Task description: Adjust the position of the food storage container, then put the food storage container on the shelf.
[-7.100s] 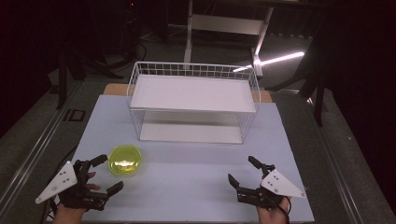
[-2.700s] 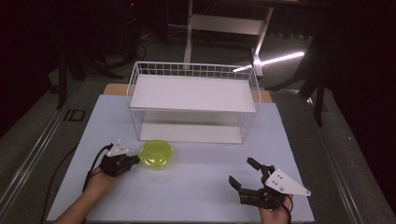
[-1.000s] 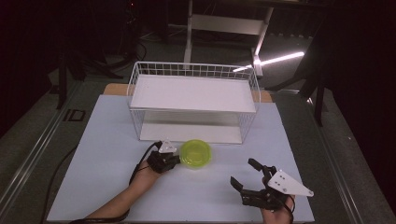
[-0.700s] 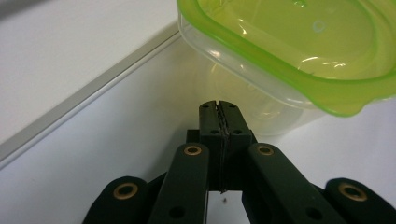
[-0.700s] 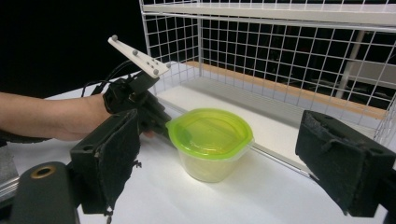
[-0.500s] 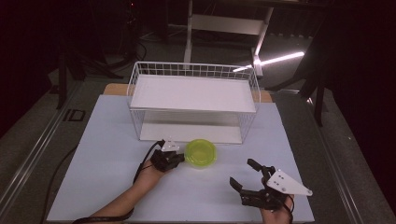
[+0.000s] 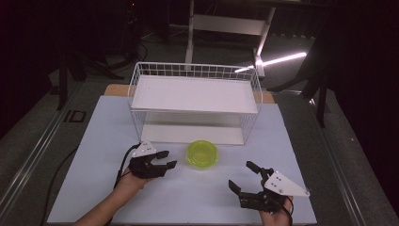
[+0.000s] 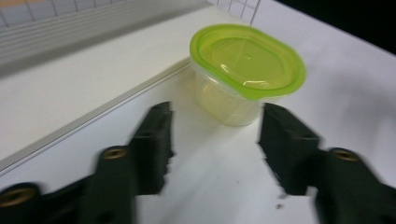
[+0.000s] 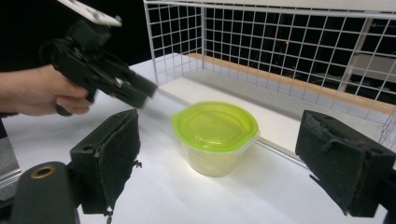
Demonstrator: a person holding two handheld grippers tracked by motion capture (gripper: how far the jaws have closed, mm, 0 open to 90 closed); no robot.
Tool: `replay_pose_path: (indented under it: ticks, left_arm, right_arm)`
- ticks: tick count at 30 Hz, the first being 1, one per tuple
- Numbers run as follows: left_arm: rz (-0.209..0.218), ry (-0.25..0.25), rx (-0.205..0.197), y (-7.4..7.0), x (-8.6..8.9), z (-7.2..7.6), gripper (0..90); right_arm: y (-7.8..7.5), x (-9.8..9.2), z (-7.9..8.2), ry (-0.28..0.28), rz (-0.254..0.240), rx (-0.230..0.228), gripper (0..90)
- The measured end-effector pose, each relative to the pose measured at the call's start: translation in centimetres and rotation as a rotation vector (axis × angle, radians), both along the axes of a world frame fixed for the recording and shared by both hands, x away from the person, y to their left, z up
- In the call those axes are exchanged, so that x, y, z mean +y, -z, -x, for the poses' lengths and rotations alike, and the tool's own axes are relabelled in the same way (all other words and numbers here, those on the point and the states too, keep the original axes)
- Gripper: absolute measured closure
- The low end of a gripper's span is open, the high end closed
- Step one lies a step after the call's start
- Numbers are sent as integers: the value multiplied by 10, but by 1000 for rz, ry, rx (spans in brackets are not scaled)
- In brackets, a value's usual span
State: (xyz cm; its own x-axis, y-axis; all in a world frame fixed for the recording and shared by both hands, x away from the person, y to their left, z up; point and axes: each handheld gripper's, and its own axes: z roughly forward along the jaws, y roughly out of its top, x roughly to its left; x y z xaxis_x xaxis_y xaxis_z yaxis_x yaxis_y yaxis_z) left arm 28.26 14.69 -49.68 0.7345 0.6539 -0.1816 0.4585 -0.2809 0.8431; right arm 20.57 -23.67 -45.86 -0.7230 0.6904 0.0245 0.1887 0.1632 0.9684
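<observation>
Your left gripper (image 7: pixel 165 159) is spread wide, empty, just short of the green-lidded container (image 7: pixel 202 154), which sits on the table (image 7: pixel 94 136) before the wire rack (image 7: pixel 195 94). Your right gripper (image 7: pixel 242 179) gapes too, apart.

The high view looks forward and down from above the person's side of the bench (image 7: pixel 301 155), far enough to take in the wire rack (image 7: pixel 195 101) and both grippers. The left gripper view sits low and close, looking along its jaws at the tub (image 8: pixel 247 70). The right gripper view looks from the opposite side, a little farther back; all three share the tub and rack front.
</observation>
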Motion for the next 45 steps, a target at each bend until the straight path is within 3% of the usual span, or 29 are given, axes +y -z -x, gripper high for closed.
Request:
replay_pose_path:
  ticks: [2,3,5,7,11,16,21,26,28,32,35,38,41,45]
  left_arm:
    - [16,20,15,-2,5,5,266]
    - [16,20,15,-2,5,5,164]
    - [38,36,18,-3,6,9,139]
    - [66,75,19,-7,6,12,92]
    - [88,101,6,-16,1,19,25]
    - [136,119,-11,-24,-5,24,25]
    - [139,126,-66,-33,-11,28,25]
    - [171,141,-60,-37,-14,21,25]
    - [172,163,-72,-37,-16,17,25]
    - [112,170,-110,-41,-20,11,26]
    - [163,145,-41,-44,-19,4,47]
    - [187,115,-23,-46,-18,-3,52]
    - [167,105,-24,-47,-21,-9,52]
    - [136,102,-3,-45,-27,-18,52]
  right_arm:
    - [1,1,0,-4,-12,19,137]
    - [1,1,0,-4,-12,19,137]
    - [2,2,-1,-8,-38,52,137]
    - [2,4,-1,-7,-25,51,137]
    - [1,10,0,-19,0,37,137]
    - [-2,16,-1,-52,1,57,151]
    - [-10,24,-5,-68,43,36,150]
    - [-16,29,-16,-46,29,70,168]
    - [-17,30,-19,-45,25,76,168]
    - [-22,36,-33,-38,30,91,167]
    - [-23,39,-42,-32,35,90,165]
    - [-23,42,-52,-30,33,115,139]
    - [-21,45,-61,-19,40,133,134]
    - [-15,45,-76,-33,12,168,146]
